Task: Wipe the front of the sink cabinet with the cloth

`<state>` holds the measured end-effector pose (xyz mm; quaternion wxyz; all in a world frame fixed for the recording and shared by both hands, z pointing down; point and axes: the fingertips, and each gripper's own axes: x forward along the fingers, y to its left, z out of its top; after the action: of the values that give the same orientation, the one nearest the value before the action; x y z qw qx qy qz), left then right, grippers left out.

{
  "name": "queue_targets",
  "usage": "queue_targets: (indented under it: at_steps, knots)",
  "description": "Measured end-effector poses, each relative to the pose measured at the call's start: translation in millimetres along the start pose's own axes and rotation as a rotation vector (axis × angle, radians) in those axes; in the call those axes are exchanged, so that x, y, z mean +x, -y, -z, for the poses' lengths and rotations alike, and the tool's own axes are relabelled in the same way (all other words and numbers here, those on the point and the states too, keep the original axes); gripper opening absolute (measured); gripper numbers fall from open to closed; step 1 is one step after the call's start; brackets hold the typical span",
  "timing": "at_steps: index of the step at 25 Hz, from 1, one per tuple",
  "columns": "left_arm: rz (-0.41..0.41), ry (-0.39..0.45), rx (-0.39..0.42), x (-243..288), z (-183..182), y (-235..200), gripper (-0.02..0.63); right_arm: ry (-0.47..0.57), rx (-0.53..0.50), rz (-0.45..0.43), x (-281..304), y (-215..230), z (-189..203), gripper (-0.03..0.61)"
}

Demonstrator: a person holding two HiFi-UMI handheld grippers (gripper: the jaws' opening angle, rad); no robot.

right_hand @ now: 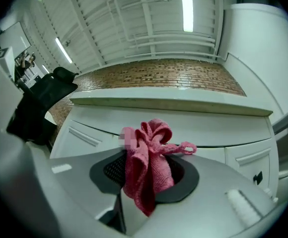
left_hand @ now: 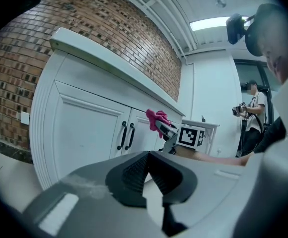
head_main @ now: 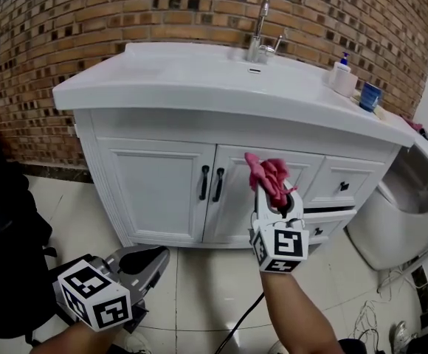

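Observation:
A white sink cabinet (head_main: 159, 190) with two doors and black handles (head_main: 211, 184) stands against a brick wall. My right gripper (head_main: 274, 195) is shut on a bunched pink cloth (head_main: 268, 174), held up close to the right door's upper part; whether the cloth touches the door I cannot tell. The cloth (right_hand: 149, 165) fills the jaws in the right gripper view. My left gripper (head_main: 151, 260) hangs low at the front left over the floor, jaws shut with nothing between them (left_hand: 149, 175). From the left gripper view the cloth (left_hand: 157, 119) shows far off.
Drawers (head_main: 343, 186) sit right of the doors. On the countertop stand a faucet (head_main: 260, 32), a soap bottle (head_main: 342, 75) and a blue cup (head_main: 370, 96). A white toilet (head_main: 409, 205) is at the right, a black chair (head_main: 0, 220) at the left. A cable (head_main: 243, 316) crosses the tiled floor.

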<state>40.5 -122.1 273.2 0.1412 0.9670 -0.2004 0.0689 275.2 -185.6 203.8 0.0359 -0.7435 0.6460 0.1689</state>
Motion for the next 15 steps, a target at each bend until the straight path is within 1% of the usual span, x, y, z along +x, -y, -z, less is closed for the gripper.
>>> queue_targets:
  at_steps: [6, 11, 15]
  knots:
    - [0.002, 0.002, -0.002, 8.4, -0.8, -0.5, 0.005, -0.002, -0.098, 0.026, 17.2, 3.3, -7.4, 0.137]
    - [0.008, -0.024, -0.007, 19.8, 7.0, -1.3, 0.005, -0.023, -0.056, 0.006, 34.2, 6.5, 0.0, 0.141]
    - [0.017, -0.040, -0.009, 23.9, 8.4, -2.2, 0.005, -0.002, -0.030, -0.002, 39.0, 5.0, 4.3, 0.144]
